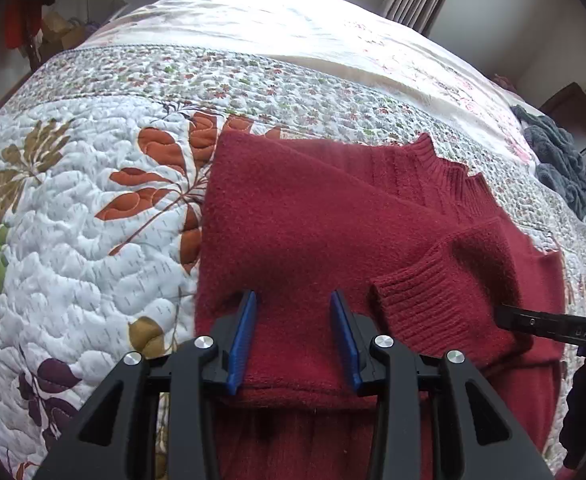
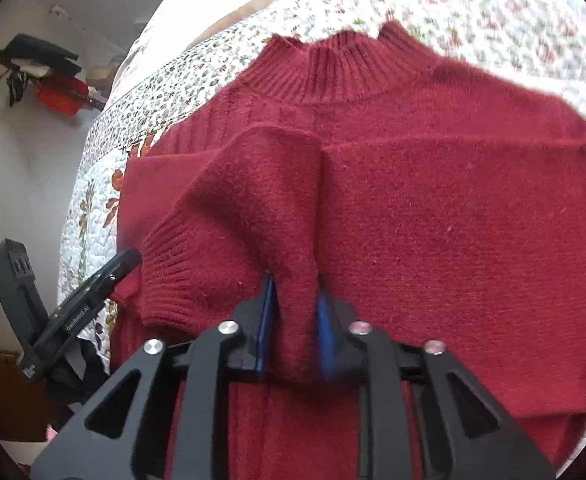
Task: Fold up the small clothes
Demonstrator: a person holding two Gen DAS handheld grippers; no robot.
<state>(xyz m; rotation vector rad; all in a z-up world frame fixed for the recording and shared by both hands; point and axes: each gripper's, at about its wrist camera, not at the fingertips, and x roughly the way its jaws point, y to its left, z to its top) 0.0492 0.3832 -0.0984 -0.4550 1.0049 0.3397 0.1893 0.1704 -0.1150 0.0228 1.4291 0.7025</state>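
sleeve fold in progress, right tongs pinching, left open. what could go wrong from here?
1. The right tongs pinch only a narrow ridge of the sleeve; the thick knit may slip out mid-fold.
2. The left tongs sit open over the red sweater, pinning nothing, so a pull could drag the body across the quilt.
3. The ribbed cuff hangs loose and may bunch.
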